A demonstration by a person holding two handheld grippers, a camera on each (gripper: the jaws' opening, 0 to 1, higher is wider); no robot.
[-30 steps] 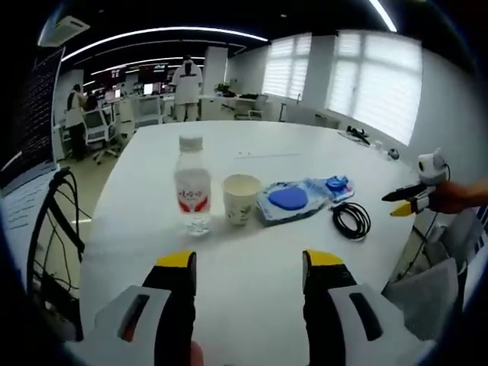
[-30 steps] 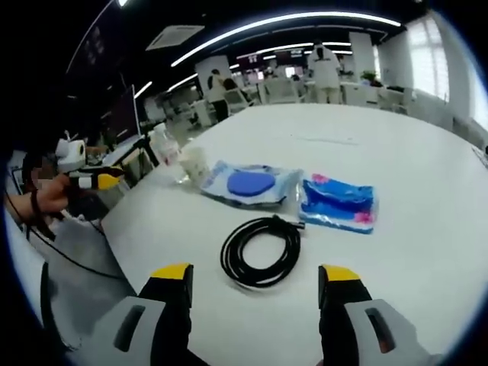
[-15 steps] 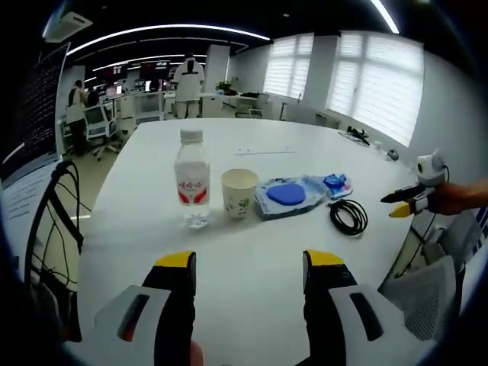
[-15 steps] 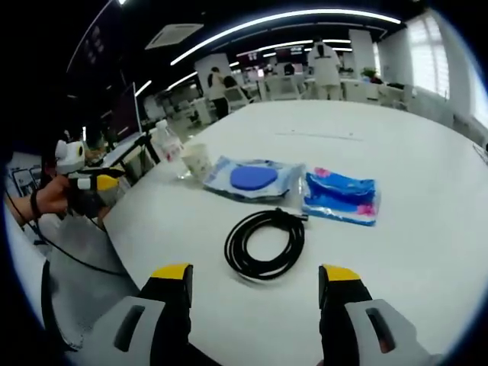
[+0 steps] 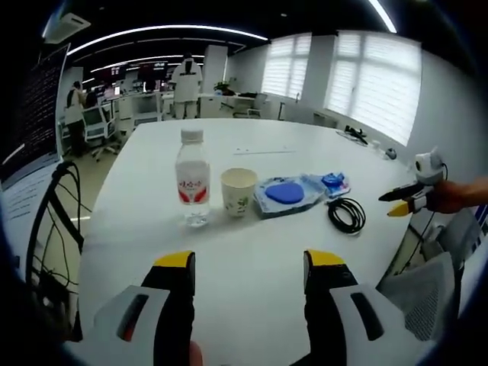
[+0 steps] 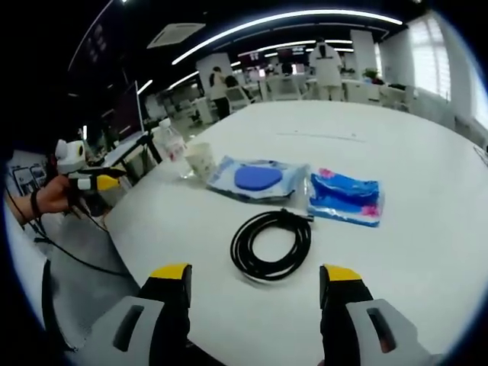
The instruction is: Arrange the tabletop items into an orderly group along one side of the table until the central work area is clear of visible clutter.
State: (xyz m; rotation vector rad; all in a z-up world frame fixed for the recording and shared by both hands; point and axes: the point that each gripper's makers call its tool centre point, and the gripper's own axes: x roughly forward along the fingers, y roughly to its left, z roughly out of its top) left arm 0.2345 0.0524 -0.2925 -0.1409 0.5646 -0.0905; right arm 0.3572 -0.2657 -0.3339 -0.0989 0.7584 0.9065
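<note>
Judging the grouping nearly done, we see bottle (image 5: 192, 177), cup (image 5: 239, 194), two blue packets (image 6: 259, 178) and coiled cable (image 6: 272, 245) lined along the table's (image 5: 252, 267) near edge; both grippers (image 5: 248, 263) (image 6: 256, 274) spread, empty.

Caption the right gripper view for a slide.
Open right gripper faces a coiled black cable on a white table, two blue packets beyond.
</note>
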